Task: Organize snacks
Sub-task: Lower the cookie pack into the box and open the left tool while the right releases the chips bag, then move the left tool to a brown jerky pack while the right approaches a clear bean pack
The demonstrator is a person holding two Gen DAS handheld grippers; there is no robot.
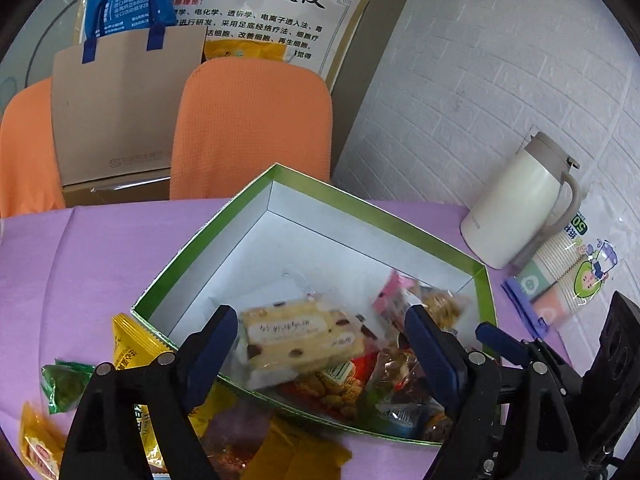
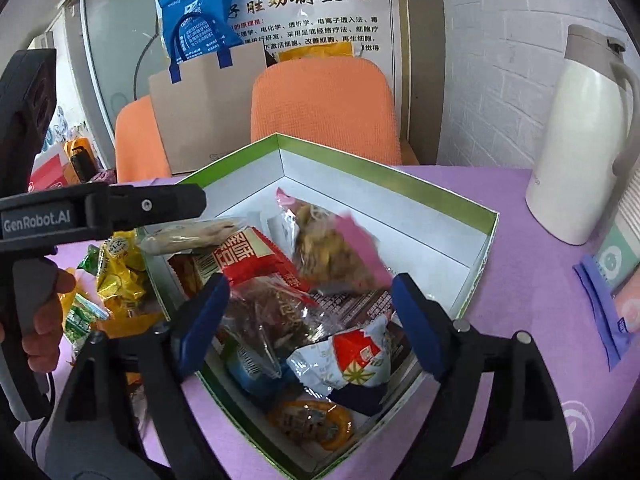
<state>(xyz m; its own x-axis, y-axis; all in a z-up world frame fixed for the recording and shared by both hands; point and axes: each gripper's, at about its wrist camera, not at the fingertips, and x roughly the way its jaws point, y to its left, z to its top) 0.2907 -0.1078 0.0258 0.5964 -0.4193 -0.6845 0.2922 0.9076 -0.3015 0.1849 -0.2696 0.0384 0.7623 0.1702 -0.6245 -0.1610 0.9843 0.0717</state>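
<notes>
The green box (image 1: 484, 280) sits on the purple table (image 1: 100, 248) with many snack packs (image 2: 256, 256) piled inside, and a few more, like the yellow pack (image 1: 128, 344), lie just beside its near-left wall. Both the left gripper (image 1: 320, 344) and the right gripper (image 2: 308, 308) hang over the box with jaws wide apart, holding nothing. The packs look light, soft and crinkly, so I would pinch one at its flat sealed edge, gently, since the cookies inside could crack.

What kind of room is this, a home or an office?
Probably an office or clinic waiting corner: a printed notice poster leans on the wall behind orange chairs, and a thermos jug stands on the purple-covered table.
</notes>
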